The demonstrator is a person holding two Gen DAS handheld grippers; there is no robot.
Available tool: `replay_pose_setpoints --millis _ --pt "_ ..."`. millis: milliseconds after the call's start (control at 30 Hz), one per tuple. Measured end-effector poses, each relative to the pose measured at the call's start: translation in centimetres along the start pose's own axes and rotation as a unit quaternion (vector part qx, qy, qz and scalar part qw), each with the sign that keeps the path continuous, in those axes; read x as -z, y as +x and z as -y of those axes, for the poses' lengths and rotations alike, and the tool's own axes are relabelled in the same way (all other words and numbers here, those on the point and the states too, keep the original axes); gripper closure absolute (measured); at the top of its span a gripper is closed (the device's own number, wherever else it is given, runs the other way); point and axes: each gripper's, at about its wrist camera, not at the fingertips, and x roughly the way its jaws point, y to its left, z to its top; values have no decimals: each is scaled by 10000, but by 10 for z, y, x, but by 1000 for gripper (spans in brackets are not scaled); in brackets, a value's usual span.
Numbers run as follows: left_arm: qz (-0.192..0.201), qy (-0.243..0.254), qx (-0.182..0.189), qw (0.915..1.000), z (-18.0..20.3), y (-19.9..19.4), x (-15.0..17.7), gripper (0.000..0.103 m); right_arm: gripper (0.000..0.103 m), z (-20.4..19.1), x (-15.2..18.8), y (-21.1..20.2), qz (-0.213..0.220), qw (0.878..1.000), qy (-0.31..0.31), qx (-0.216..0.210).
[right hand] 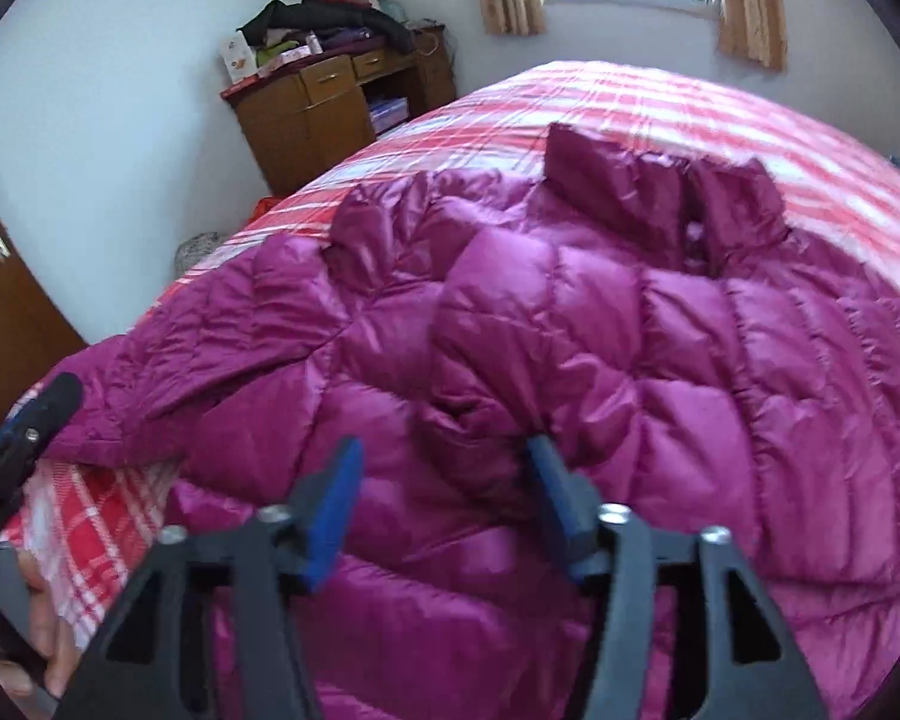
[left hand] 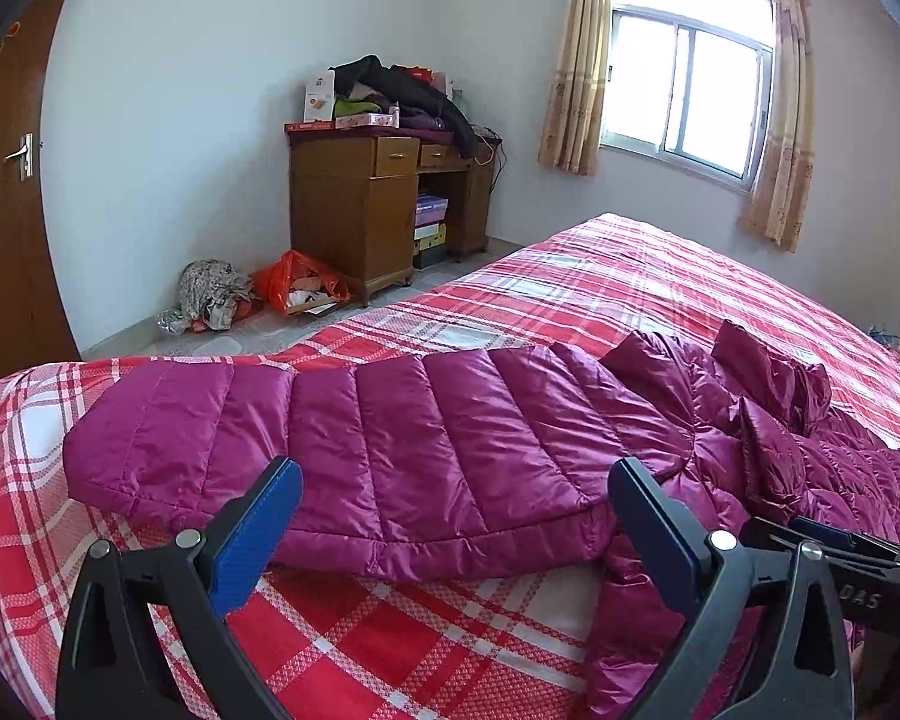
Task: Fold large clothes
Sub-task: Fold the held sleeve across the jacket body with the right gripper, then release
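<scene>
A magenta quilted down jacket (left hand: 426,438) lies on the red plaid bed sheet (left hand: 390,648). One sleeve stretches out to the left in the left wrist view. My left gripper (left hand: 456,510) stands open just in front of that sleeve, nothing pressed between its blue pads. In the right wrist view the jacket (right hand: 600,330) lies with its collar (right hand: 660,204) at the far side and a sleeve folded across its body. My right gripper (right hand: 444,480) hovers open over the end of that folded sleeve, pads off the fabric. Its fingers (left hand: 828,540) show at the right edge of the left wrist view.
A wooden desk (left hand: 360,210) piled with clothes and boxes stands against the far wall. Bags (left hand: 294,288) lie on the floor beside it. A brown door (left hand: 6,210) is at the left, a curtained window (left hand: 684,84) at the back. A hand (right hand: 36,654) holds the left gripper.
</scene>
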Motion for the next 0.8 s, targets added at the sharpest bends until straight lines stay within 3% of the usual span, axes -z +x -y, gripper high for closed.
replay_pose_setpoints --millis 33,67,100,167,300,433,633,667,733,800 --pt "0 40 -6 10000 1 0 0 1 28 -2 -1 -9 92 9999 -21 -128" --pt "11 66 -6 10000 2 0 0 1 38 -2 -1 -22 285 9993 -84 -212" --pt "30 95 -3 10000 3 -1 0 1 59 0 -2 -36 488 9985 -152 -200" --pt "64 149 21 9999 6 -2 1 1 79 11 -6 -56 674 9975 -202 116" --pt "59 314 132 9994 15 -3 2 1 79 55 -5 -59 505 9958 158 751" --pt "134 614 254 9977 28 -9 3 1 78 69 3 -23 -83 9975 317 626" --pt "108 1012 523 9934 67 -24 -9 1 76 61 8 -17 -231 9970 -110 728" --pt "108 1083 534 9926 78 -25 -13 1 79 65 4 -26 -209 9978 -28 630" --pt "98 1208 635 9906 101 -24 -20 1 79 73 -8 -54 250 9980 156 552" --pt "64 1242 646 9901 121 -21 -24 1 79 91 -18 -86 722 9929 225 922"
